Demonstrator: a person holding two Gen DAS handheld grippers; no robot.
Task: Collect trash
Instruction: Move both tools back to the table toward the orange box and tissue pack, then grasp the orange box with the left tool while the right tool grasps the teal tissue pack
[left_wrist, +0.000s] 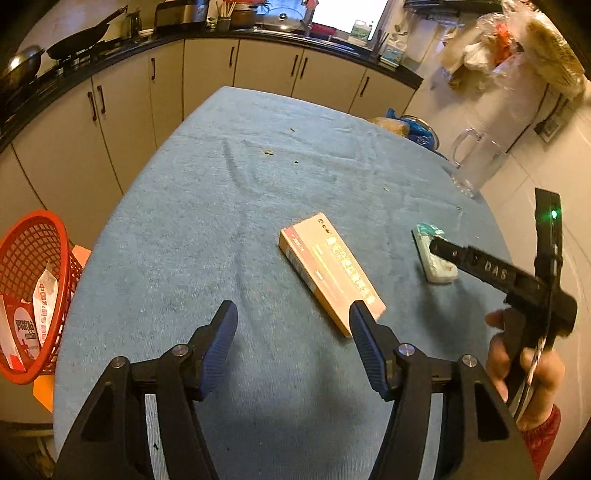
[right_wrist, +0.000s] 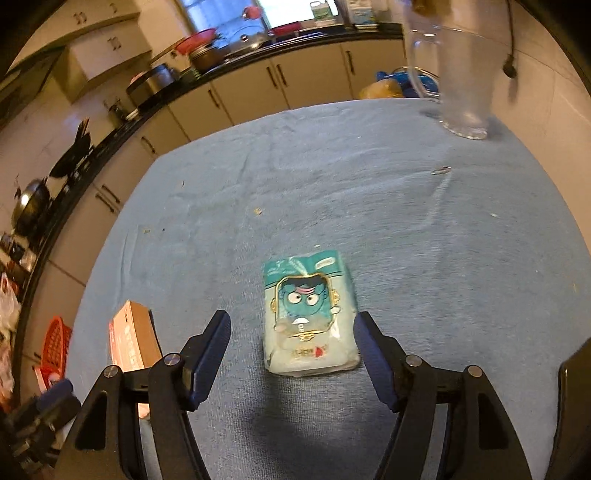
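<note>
A tan and red cardboard box (left_wrist: 330, 273) lies flat on the blue cloth table (left_wrist: 221, 206), just ahead and to the right of my open, empty left gripper (left_wrist: 293, 314). A teal tissue pack (right_wrist: 308, 317) with a cartoon face lies between the open jaws of my right gripper (right_wrist: 291, 325), which hovers over it without touching. The pack (left_wrist: 439, 271) and the right gripper (left_wrist: 439, 247) also show in the left wrist view, and the box (right_wrist: 133, 338) in the right wrist view. A red mesh basket (left_wrist: 35, 288) holding a wrapper stands off the table's left edge.
A clear glass pitcher (left_wrist: 476, 162) stands at the table's far right edge. Small crumbs (left_wrist: 267, 152) dot the cloth. Kitchen cabinets and a black counter (left_wrist: 207, 38) run behind the table. Blue plastic bags (left_wrist: 417, 127) sit beyond the far edge.
</note>
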